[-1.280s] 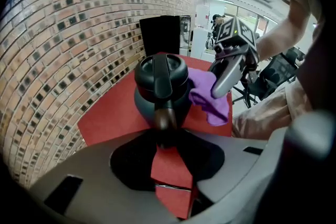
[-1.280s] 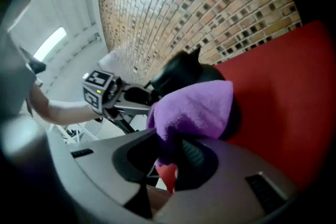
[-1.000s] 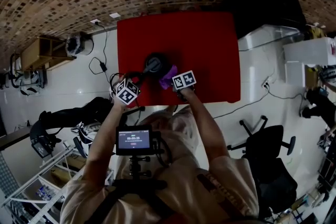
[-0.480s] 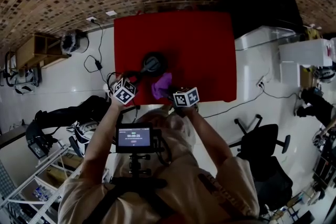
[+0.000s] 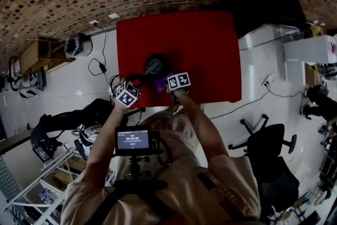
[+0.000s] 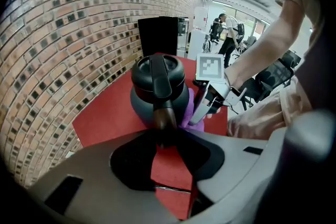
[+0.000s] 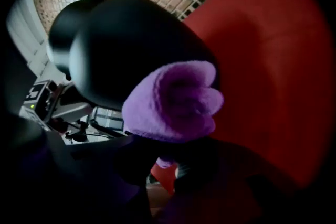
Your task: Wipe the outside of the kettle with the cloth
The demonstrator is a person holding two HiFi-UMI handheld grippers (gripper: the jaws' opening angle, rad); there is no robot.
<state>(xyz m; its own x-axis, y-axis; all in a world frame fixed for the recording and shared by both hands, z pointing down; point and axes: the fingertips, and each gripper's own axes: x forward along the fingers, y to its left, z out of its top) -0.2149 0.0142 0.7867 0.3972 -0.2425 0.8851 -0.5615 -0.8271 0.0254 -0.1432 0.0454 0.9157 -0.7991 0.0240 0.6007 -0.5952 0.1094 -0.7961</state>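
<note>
The black round kettle (image 5: 156,65) sat on the red table (image 5: 205,42). It was close to the near edge of the table and a bit left of the middle. It was dark, smooth and fat like a ball, with a round lid on top. In the left gripper view the kettle (image 6: 157,93) stood upright, and a long dark handle (image 6: 159,78) ran over its lid and down its near side. The low end of the handle looked brown. A brick wall (image 6: 73,34) stood to the left of the table.

The left gripper (image 5: 137,81) was on the near left side of the kettle. The right gripper (image 5: 168,85) was on the near right side, very close to the kettle's body. The fluffy purple cloth (image 5: 159,83) was squeezed between the right gripper and the kettle.

The fingers of the left gripper (image 6: 165,134) were about half closed, and the low end of the handle was pinched tight between them. They touched only the handle.

The fingers of the right gripper (image 7: 168,157) were closed on the bottom of the purple cloth (image 7: 176,102). The cloth was bunched up in soft, fat folds past the fingertips. Its top was pressed flat against the side of the kettle (image 7: 121,44). From the left gripper view, the cloth (image 6: 188,110) showed as a purple strip on the kettle's right side, with the right gripper (image 6: 202,113) just beside it.
</note>
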